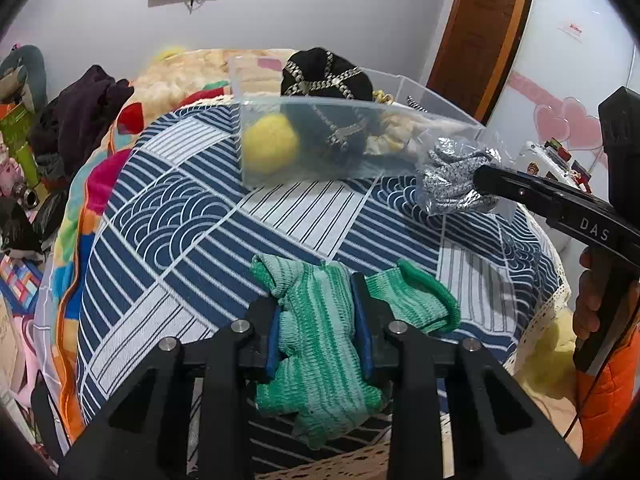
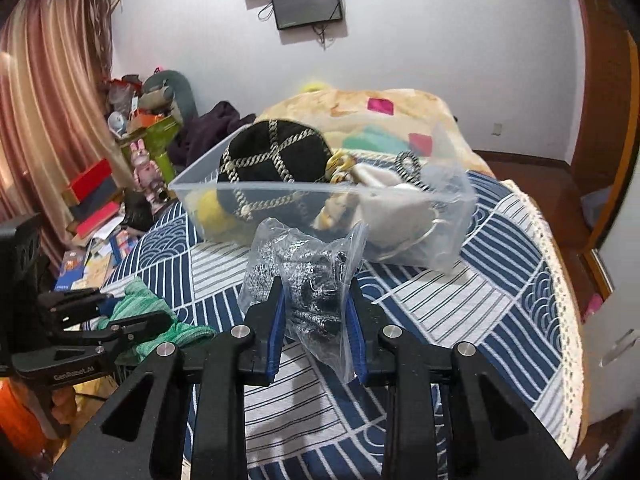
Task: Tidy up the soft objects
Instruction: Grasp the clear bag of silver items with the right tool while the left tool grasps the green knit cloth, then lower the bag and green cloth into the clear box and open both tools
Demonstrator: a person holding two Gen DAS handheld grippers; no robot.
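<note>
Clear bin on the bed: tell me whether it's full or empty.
Partly full. The clear bin holds a black hat, a yellow ball and other soft items, the hat rising above its rim.

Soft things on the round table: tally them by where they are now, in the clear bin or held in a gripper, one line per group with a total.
In the clear bin: 3 that can be told apart: black cap, yellow ball, pale fabric bundle
Held by left gripper: 1 green glove
Held by right gripper: 1 bagged grey knit
Total: 5
</note>
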